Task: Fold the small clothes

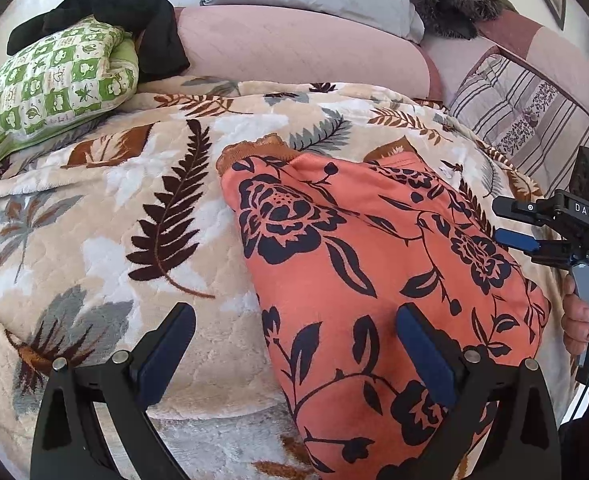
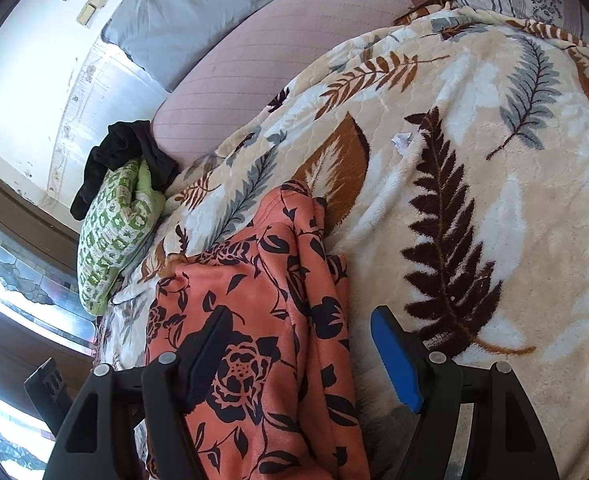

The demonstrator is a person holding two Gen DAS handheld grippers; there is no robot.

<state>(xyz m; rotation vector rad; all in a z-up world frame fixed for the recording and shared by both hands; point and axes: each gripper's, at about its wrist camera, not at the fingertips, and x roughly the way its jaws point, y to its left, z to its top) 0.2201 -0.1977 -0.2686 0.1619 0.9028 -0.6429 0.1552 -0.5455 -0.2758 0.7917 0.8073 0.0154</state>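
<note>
Leaf-patterned fleece blanket [image 1: 106, 216] covers the bed, and on it, toward the near edge, lies the orange floral garment [image 1: 358, 264], folded over on itself. At the bed's far left corner a green checked pillow [image 1: 50, 92] sits under a black cloth [image 1: 134, 12]. Left claw [image 1: 294, 344] is released, one finger over the blanket, the other over the garment. Right claw [image 2: 298, 344] is likewise released, straddling the garment's edge without pinching it.

Orange garment [image 1: 374, 280], navy floral print; cream blanket [image 1: 134, 220], brown-grey ferns.
</note>
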